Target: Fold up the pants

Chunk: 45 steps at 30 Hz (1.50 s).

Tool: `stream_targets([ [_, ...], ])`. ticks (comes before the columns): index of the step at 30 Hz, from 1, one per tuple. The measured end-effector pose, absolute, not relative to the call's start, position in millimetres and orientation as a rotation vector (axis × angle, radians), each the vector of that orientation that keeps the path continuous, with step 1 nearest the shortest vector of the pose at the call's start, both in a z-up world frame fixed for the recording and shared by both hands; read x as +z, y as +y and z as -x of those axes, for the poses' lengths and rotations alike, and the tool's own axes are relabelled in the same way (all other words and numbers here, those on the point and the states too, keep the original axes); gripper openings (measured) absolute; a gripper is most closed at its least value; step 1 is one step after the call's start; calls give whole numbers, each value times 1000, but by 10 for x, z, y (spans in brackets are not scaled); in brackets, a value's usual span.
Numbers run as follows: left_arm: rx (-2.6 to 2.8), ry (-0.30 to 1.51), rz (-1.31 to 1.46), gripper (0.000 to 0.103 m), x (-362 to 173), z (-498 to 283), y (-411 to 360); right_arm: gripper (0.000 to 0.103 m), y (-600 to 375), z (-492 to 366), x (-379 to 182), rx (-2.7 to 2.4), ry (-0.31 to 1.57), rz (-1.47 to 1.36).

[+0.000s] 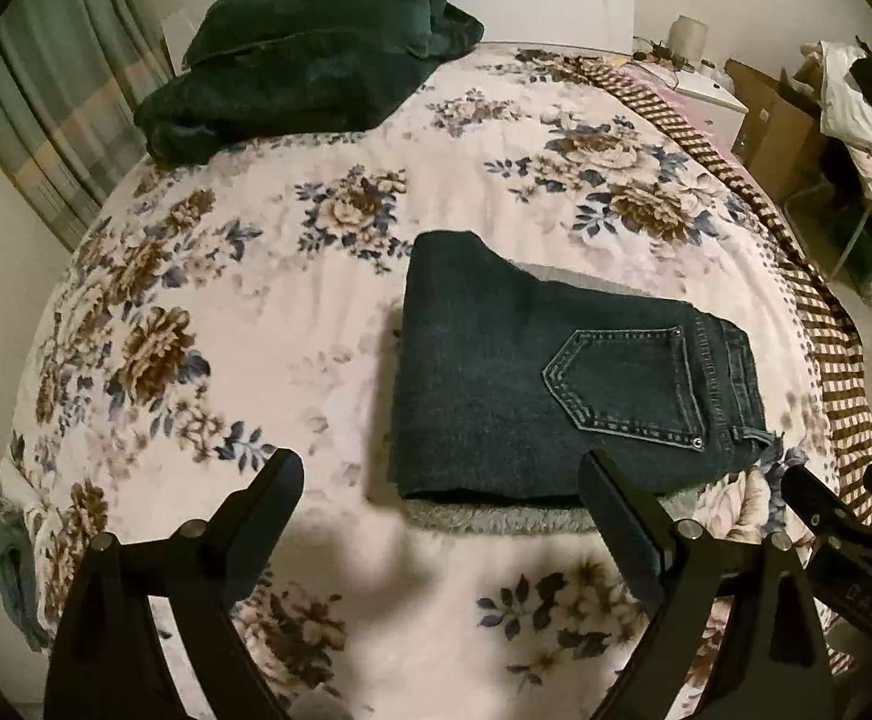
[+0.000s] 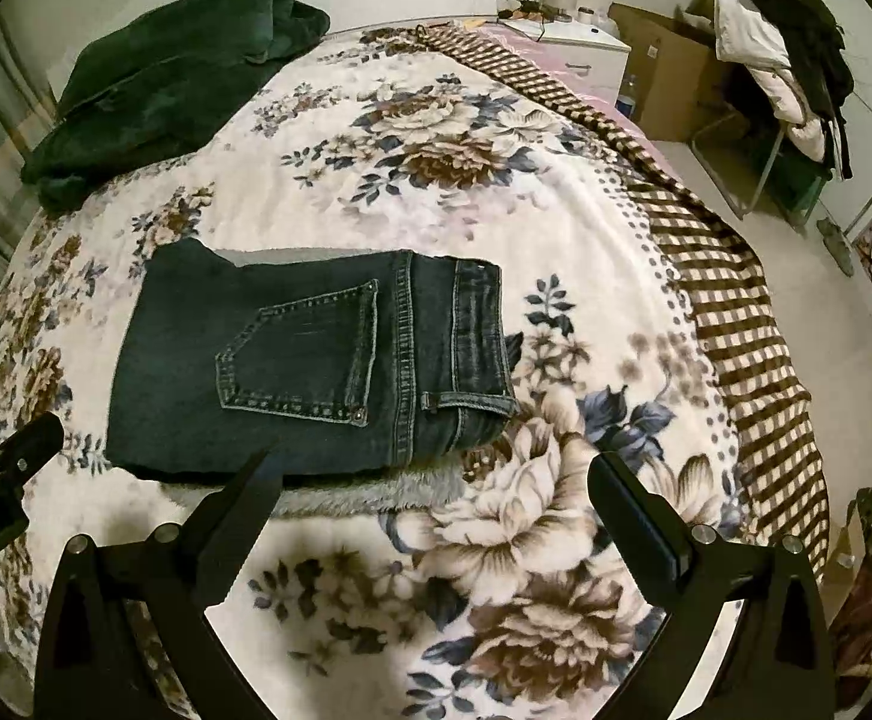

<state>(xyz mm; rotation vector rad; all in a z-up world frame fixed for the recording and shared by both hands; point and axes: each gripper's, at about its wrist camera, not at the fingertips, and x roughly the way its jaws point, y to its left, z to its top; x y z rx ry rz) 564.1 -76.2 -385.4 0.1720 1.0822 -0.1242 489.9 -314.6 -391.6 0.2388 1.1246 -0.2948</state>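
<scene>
Both grippers clear of folded pants.
Left gripper (image 1: pixel 439 483) and right gripper (image 2: pixel 433 486) fingers stand wide, empty. Pants (image 1: pixel 550 378) lie folded on the bed (image 1: pixel 328 324) just beyond the fingertips. Risk: a descending finger snagging the fleece lining could undo the fold.

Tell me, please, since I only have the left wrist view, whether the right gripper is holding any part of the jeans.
Observer: No. The right wrist view shows the right gripper open and clamping nothing; the folded jeans lie free on the floral blanket.
Operator: Thank you. Is anything standing on the floor by the nightstand?
Observer: Yes, a bottle stands between the white nightstand and the cardboard box.
</scene>
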Motion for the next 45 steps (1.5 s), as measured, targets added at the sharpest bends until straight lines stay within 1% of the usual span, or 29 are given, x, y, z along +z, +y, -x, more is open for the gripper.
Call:
stream_targets([
  [8, -119, 1039, -157, 94, -3461, -5276, -804, 103, -3147, -4514, -3421, -281, 1076, -221],
  [15, -123, 977, -126, 94, -2983, -4729, -826, 103, -3166, -3969, -2860, -267, 1022, -203],
  [29, -101, 863, -61, 94, -1860, -3354, -656, 103, -2988, -2441, -1401, -187, 863, -154],
  [39, -82, 782, -21, 94, -1217, -2416, -600, 103, -2844, -1269, -465, -134, 755, -128],
  [42, -82, 766, -10, 103, -1060, -2223, -580, 103, -2863, -1007, -248, -134, 736, -125],
  [45, -82, 753, -10, 103, -929, -2100, -568, 103, -2896, -812, -76, -134, 728, -138],
])
